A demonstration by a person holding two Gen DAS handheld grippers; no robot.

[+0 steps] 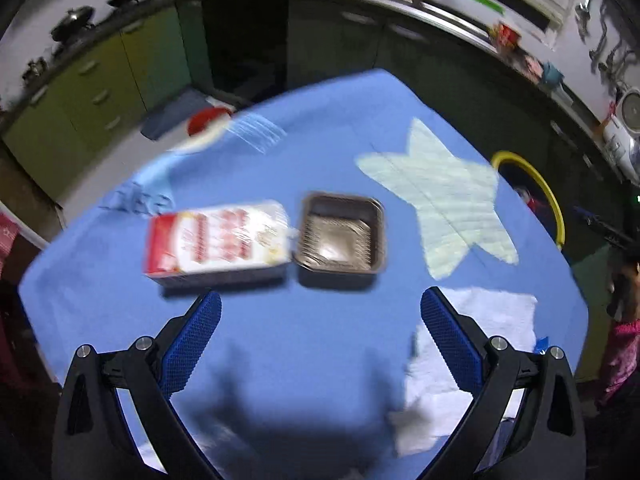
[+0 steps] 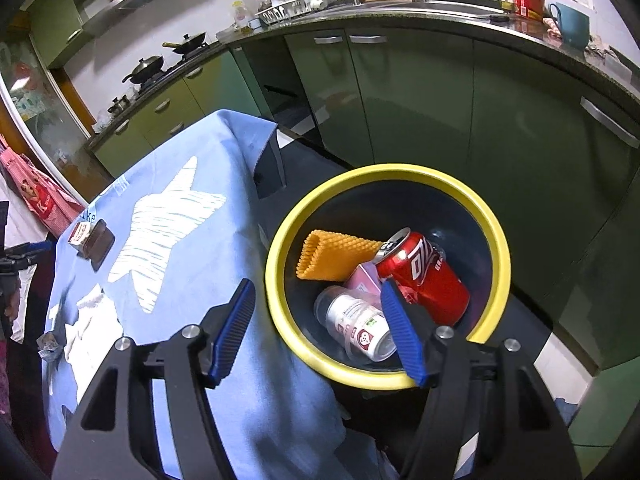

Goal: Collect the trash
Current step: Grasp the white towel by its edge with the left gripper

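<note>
Two light things lie mid-worktop: a wrapped red-and-white carton (image 1: 218, 240) touching an empty brown tray (image 1: 340, 238) (thin, crushable; pinch its rim). Left tongs (image 1: 320, 344) hang released above them. Only the right view shows the yellow-rimmed bin (image 2: 296, 348), right tongs (image 2: 320, 332) released over it.

Curving behind the blue-clothed table (image 2: 168, 216): green cabinets (image 2: 420, 96) under a dark counter (image 2: 440, 20). Sitting left of the sink (image 2: 400, 4), a dish rack (image 2: 292, 4); further left, pans (image 2: 148, 66) resting on a stove. Showing pale beside the table, floor (image 1: 116, 168).
</note>
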